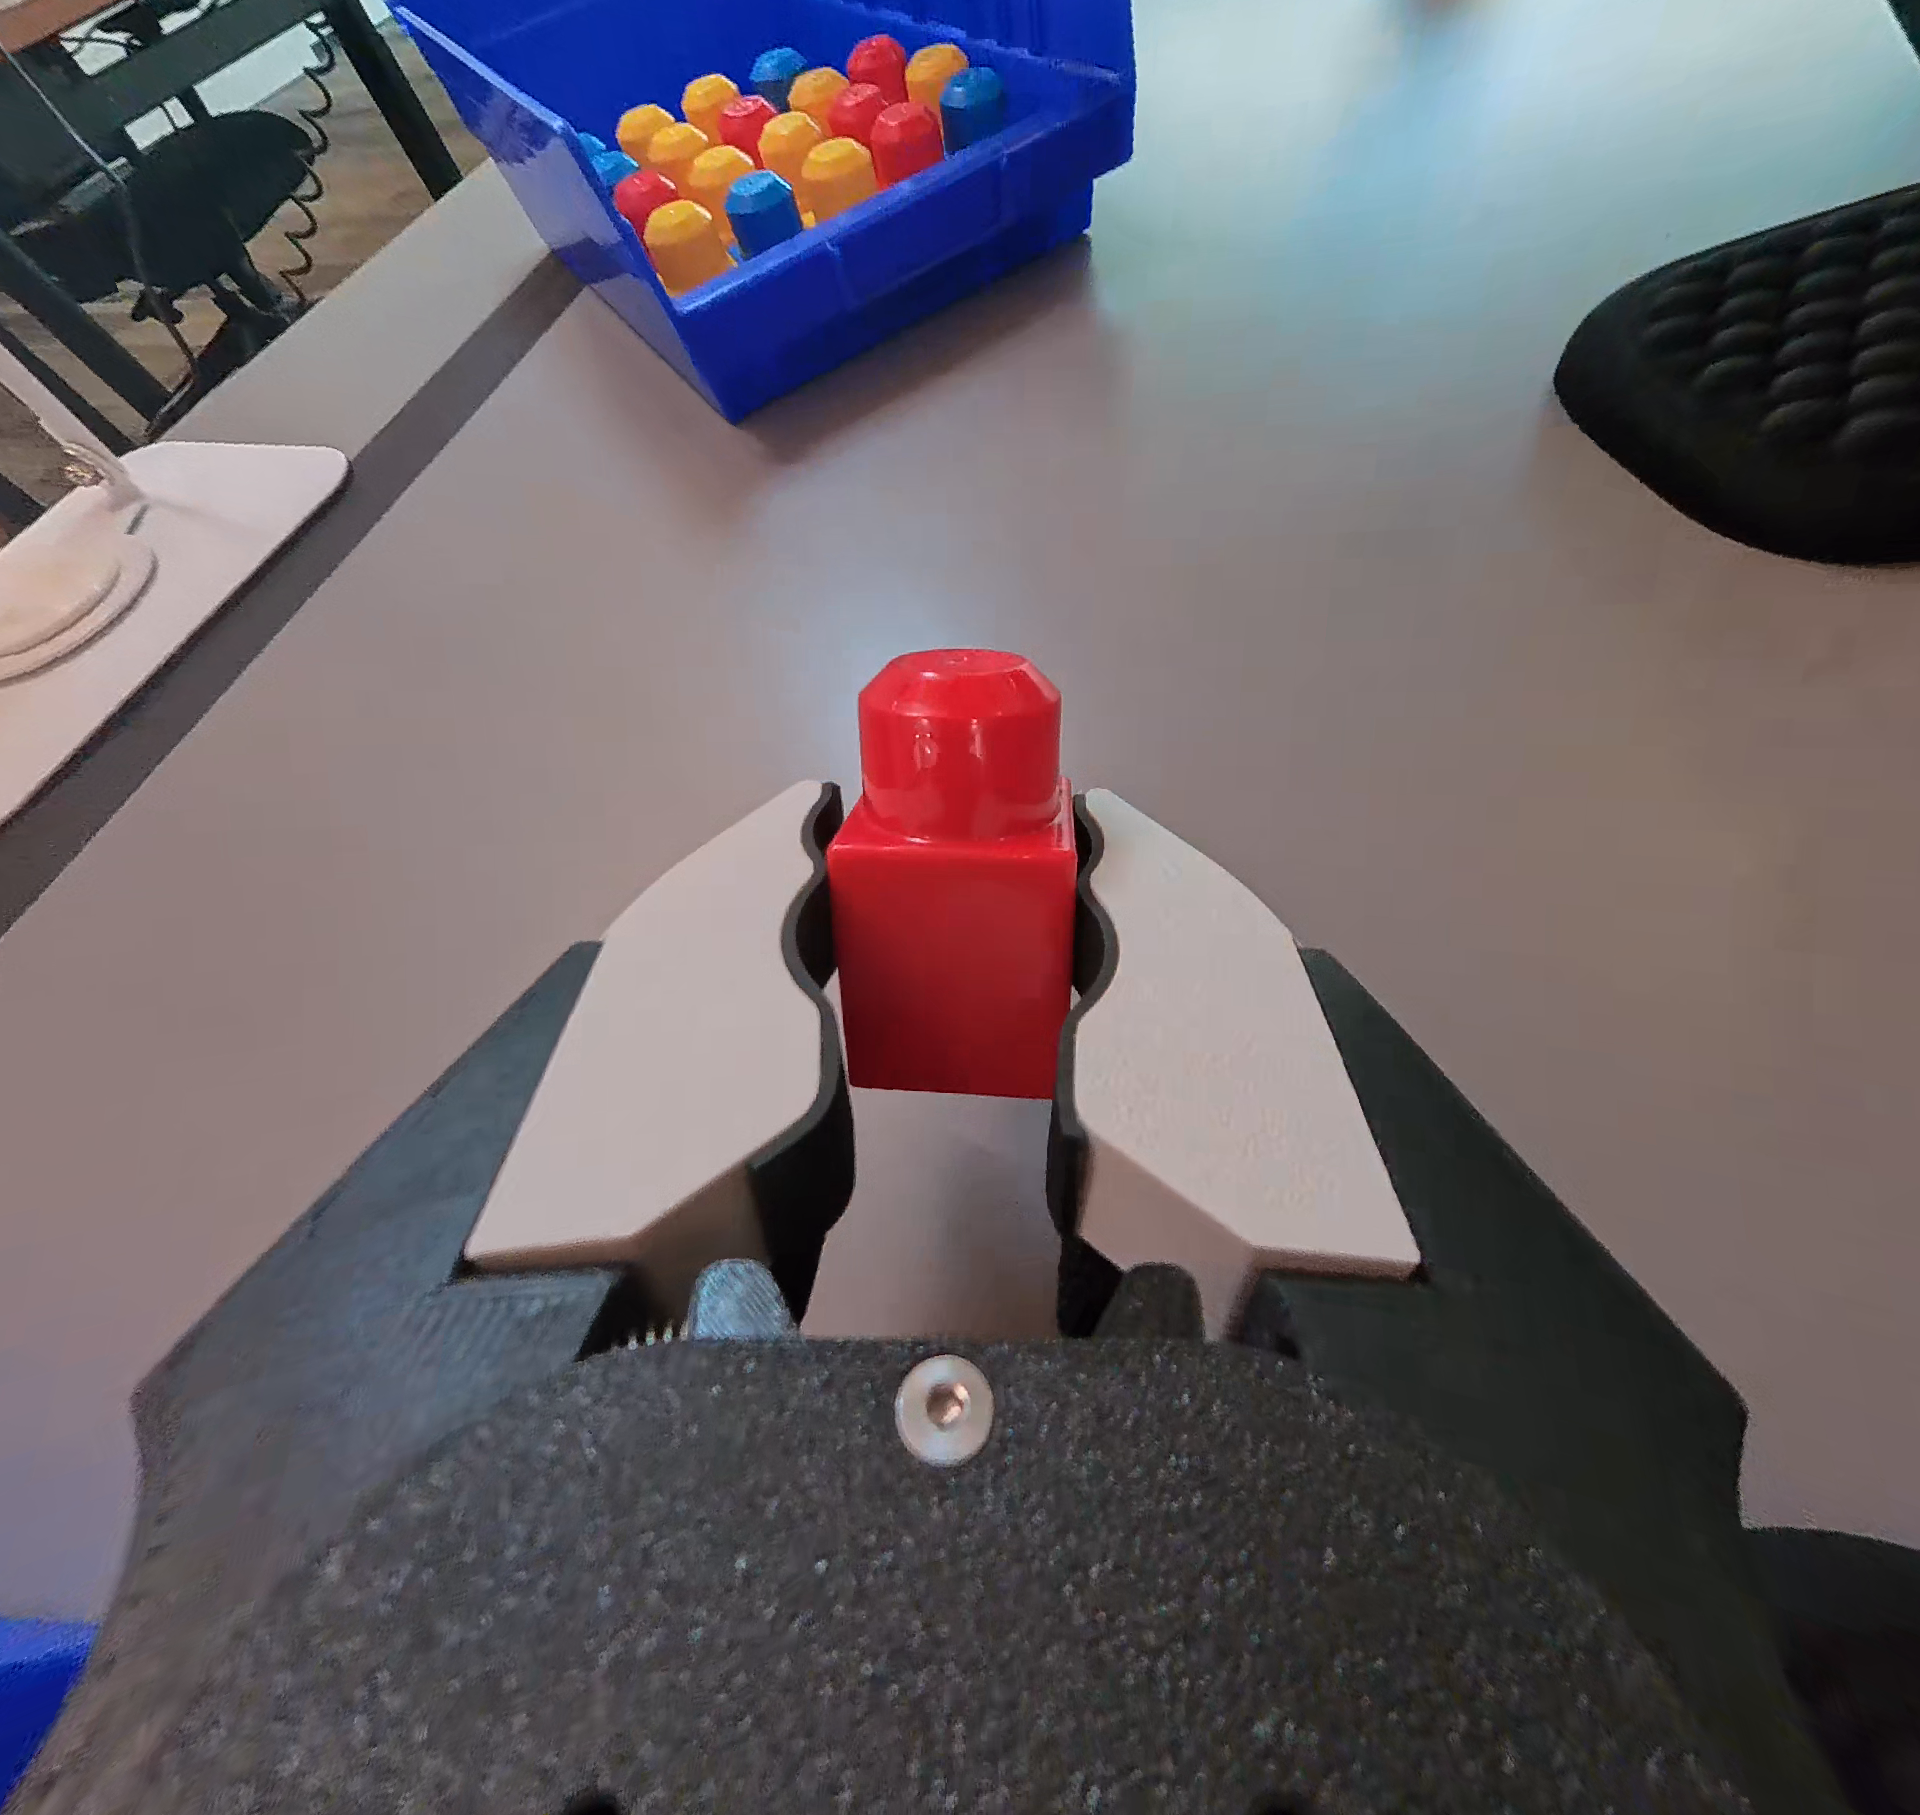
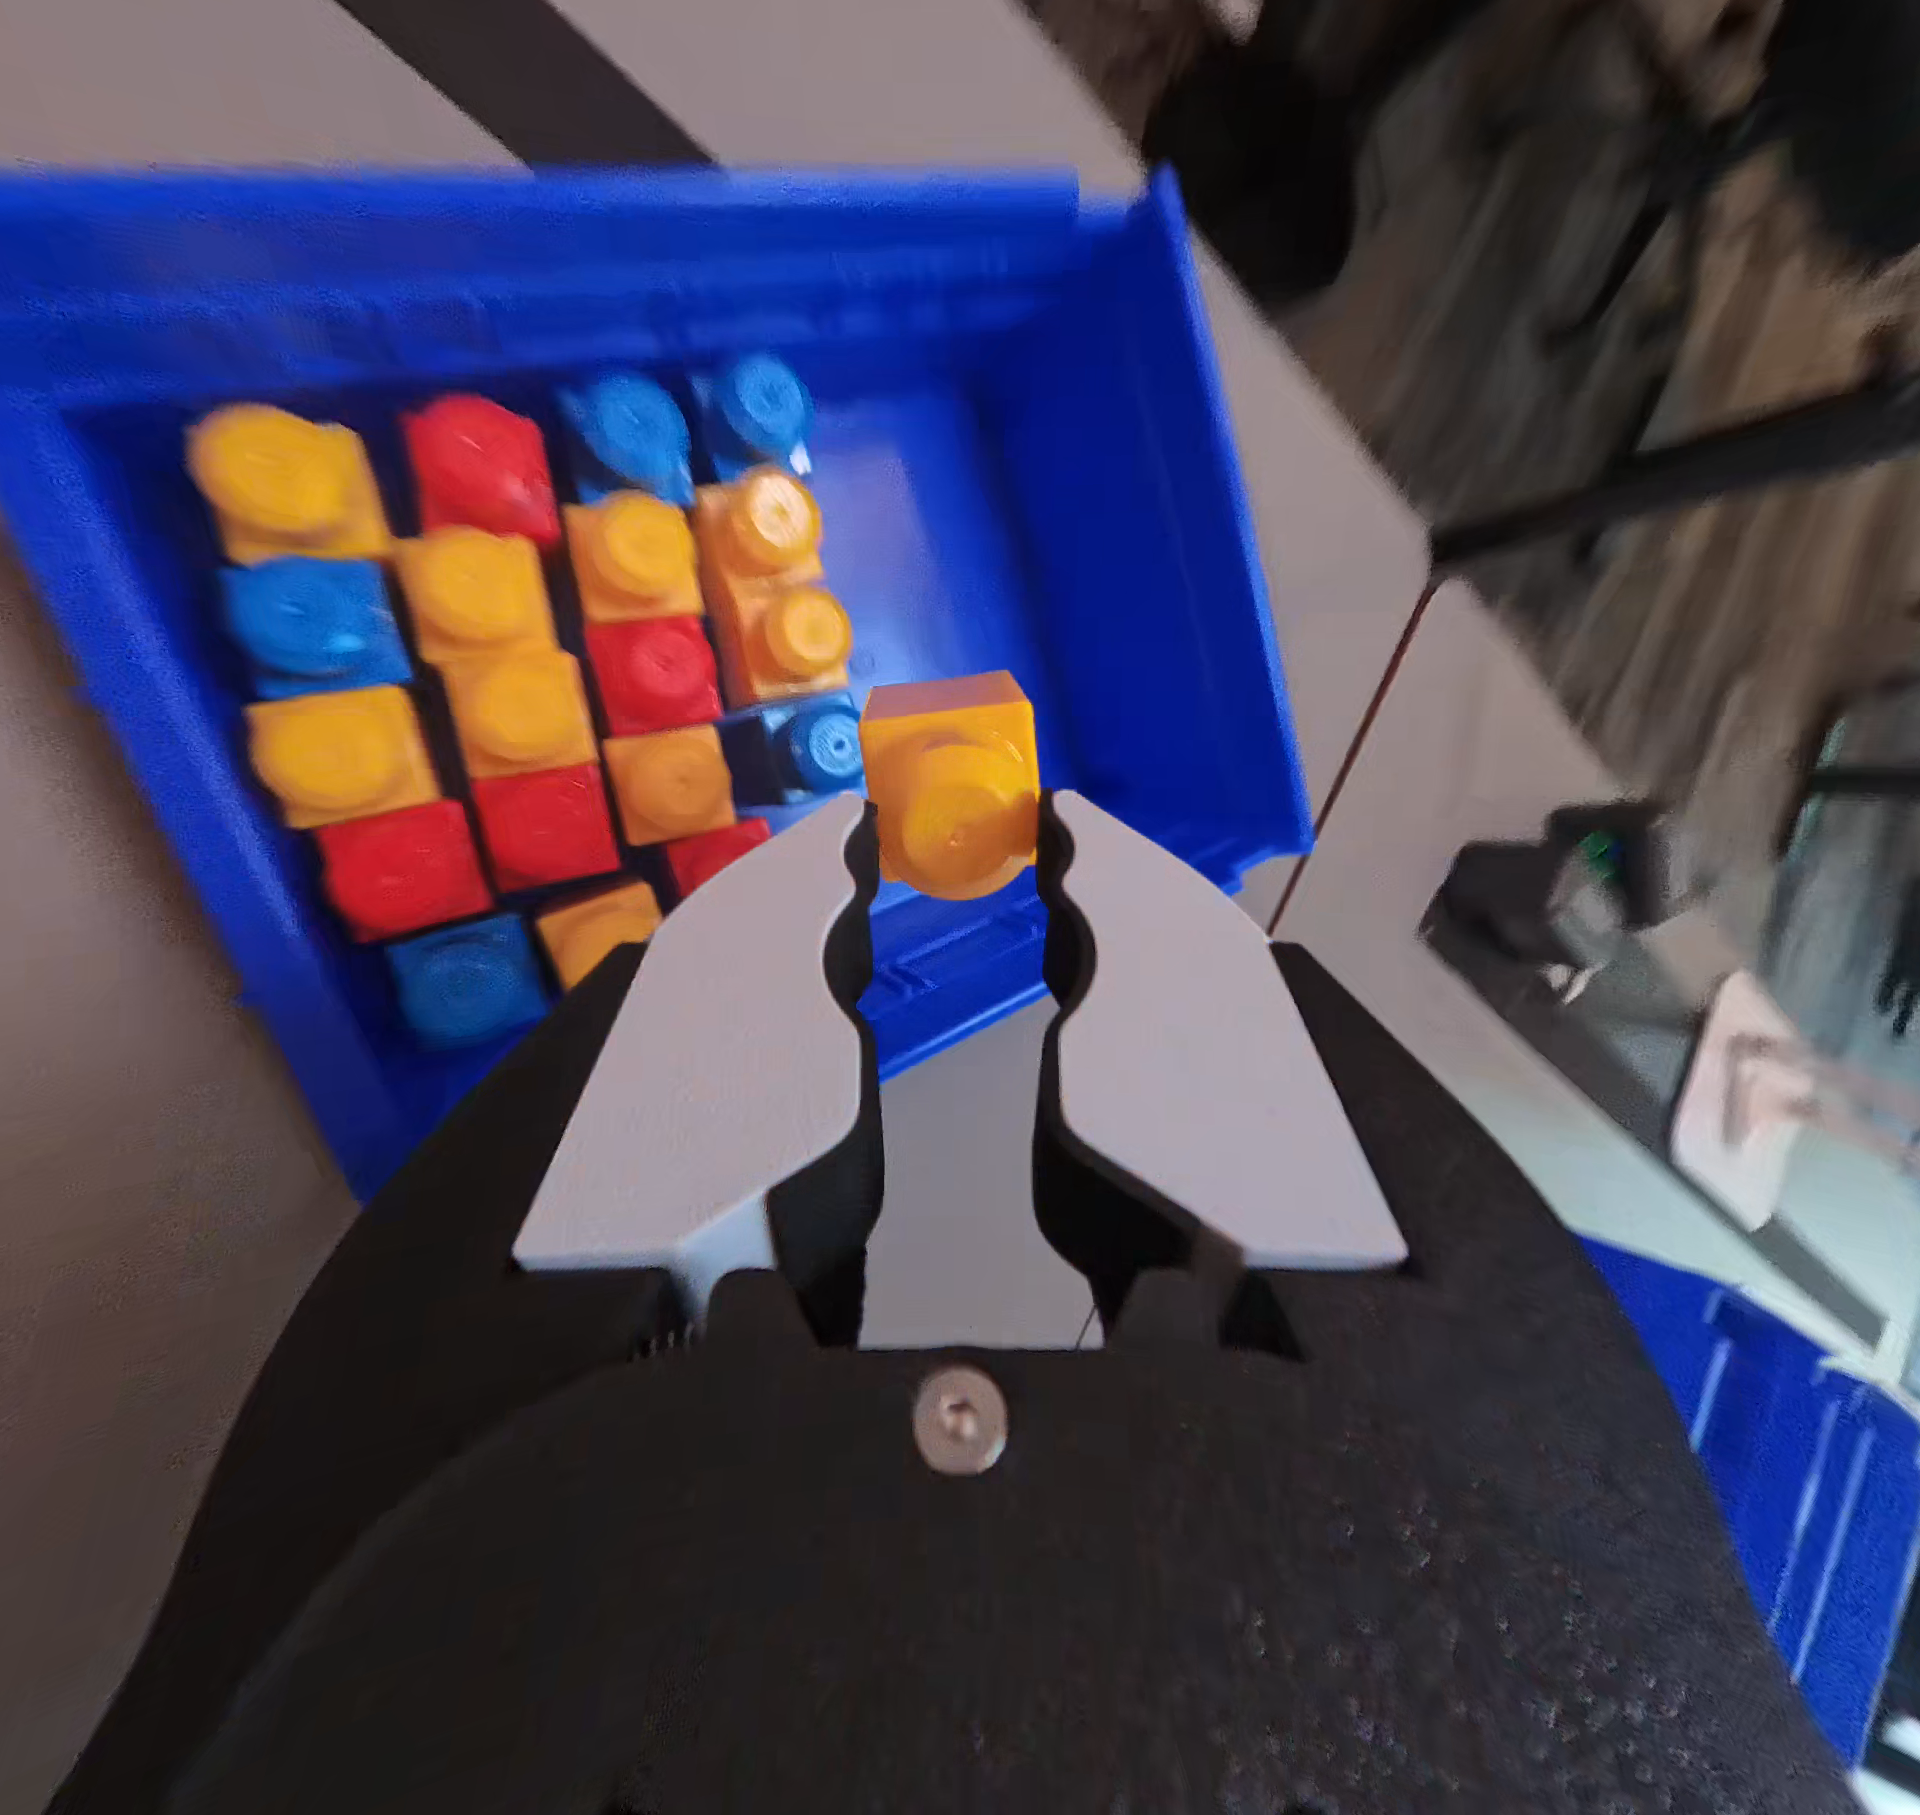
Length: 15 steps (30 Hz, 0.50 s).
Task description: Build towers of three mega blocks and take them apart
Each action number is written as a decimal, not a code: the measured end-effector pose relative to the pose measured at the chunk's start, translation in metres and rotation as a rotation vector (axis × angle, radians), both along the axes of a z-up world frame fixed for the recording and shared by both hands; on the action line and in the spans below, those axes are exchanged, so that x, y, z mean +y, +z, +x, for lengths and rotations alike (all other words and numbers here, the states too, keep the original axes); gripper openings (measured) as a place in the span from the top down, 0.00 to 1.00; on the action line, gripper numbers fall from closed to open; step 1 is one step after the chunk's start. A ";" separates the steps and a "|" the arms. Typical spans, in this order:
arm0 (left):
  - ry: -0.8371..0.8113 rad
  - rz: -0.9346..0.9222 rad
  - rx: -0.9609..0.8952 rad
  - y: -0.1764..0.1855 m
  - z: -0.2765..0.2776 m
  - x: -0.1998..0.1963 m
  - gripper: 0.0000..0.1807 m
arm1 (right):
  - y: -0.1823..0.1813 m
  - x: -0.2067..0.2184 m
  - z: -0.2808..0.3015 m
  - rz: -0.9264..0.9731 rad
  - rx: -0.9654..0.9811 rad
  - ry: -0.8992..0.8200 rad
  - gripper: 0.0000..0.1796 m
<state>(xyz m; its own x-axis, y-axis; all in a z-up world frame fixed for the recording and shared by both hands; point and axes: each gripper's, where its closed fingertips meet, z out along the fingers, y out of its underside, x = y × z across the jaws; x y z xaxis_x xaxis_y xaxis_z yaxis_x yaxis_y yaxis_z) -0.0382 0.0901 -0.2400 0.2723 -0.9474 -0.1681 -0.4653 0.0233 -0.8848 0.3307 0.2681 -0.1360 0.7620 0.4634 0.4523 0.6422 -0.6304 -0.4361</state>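
Table [image 1: 1299,539]: grey-mauve top, carries everything noted below. Landmark for all positions: the blue bin.

Blue bin [image 1: 883,311]: open plastic tray on the table, sloped front wall. In the right wrist view the bin [image 2: 1091,477] fills the middle of the frame, seen from above and blurred.

Black cushion [image 1: 1787,383]: dimpled pad on the table, well to the right of the bin, cut off by the frame edge.

Pale pad [image 1: 156,602]: flat, rounded corners, left of the bin and nearer the camera, with a clear stand base resting on it.

Loose blocks [image 1: 800,144]: red, yellow-orange and blue single-stud pieces standing studs-up inside the bin, packed in rows toward its left side; the right part of the bin floor is bare. Same blocks [image 2: 488,664] in the right wrist view.

Left gripper [image 1: 951,830]: well in front of the bin, over bare table. Fingers [image 1: 686,1017] closed in on the red block [image 1: 951,955], black pads pressing its two side walls. Block upright, stud up. Cannot tell whether its base touches the table.

Right gripper [image 2: 956,830]: above the bin, pointing down into it. Fingers narrowly parted, tips clamped on the stud of an orange block [image 2: 951,768], over the bare right part of the bin, just beside the rows.
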 end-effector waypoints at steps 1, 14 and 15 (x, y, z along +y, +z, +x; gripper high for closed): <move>0.003 -0.003 -0.008 0.001 0.000 0.001 0.77 | -0.017 0.005 0.012 -0.054 -0.004 -0.031 0.84; -0.012 -0.022 -0.010 -0.004 0.000 -0.001 0.77 | -0.118 0.006 0.025 -0.507 0.040 -0.021 0.83; -0.015 -0.023 -0.009 -0.004 0.000 -0.002 0.77 | -0.120 0.007 0.025 -0.507 0.042 -0.018 0.83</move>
